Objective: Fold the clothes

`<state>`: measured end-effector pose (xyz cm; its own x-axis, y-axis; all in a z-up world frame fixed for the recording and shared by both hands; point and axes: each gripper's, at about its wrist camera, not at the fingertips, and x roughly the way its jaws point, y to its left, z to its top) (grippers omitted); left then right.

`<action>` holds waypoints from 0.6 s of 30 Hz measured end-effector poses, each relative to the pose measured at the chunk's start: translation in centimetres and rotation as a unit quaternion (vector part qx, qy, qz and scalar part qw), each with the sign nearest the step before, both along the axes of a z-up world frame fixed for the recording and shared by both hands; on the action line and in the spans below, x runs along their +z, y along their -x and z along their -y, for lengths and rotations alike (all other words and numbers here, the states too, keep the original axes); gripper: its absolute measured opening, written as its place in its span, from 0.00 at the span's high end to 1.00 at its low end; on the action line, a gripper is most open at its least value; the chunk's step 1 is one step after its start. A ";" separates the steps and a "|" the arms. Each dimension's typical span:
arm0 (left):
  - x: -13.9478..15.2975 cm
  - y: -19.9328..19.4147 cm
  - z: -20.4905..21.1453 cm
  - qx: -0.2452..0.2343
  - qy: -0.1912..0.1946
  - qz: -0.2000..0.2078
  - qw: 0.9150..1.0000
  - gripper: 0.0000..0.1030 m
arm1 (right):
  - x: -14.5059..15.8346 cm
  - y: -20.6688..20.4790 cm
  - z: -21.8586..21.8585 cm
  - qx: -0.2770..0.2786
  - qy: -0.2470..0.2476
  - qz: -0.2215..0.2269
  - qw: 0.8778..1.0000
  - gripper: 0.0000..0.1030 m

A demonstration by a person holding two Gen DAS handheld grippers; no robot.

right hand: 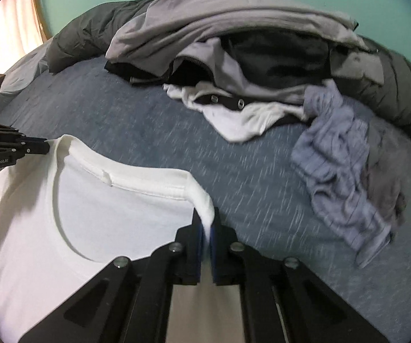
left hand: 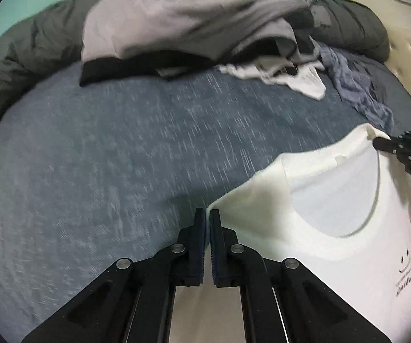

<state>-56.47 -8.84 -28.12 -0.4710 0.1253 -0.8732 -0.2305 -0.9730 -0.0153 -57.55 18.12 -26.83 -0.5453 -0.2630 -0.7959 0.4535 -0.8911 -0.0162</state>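
Two handheld grippers hold a white T-shirt (right hand: 62, 228) up by its shoulders above a blue bedspread (left hand: 105, 157). The left gripper (left hand: 207, 220) is clamped on one shoulder edge, and the right gripper (right hand: 205, 223) is clamped on the other, cloth pinched between its pads. The neckline hangs open between them and a small smiley print shows on the chest. Behind, near a dark quilt (right hand: 391, 85), a pile (right hand: 234, 57) of grey, black and white garments and a crumpled blue striped shirt (right hand: 342, 165) lie unfolded. Folding looks barely begun: this shirt is only lifted, with no fold made yet.
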 end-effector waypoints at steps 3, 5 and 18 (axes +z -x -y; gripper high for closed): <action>0.8 1.0 -0.3 0.007 0.001 -0.009 1.000 0.97 | 0.9 1.1 0.0 -0.020 -0.004 -0.016 1.000 0.97; 1.4 2.2 -0.1 0.009 0.005 -0.012 1.000 0.97 | 1.1 2.1 0.1 -0.026 -0.005 -0.018 0.999 0.97; -2.3 6.9 0.6 0.024 0.013 0.001 1.000 0.97 | -3.4 7.0 1.2 -0.035 -0.008 0.017 0.999 0.97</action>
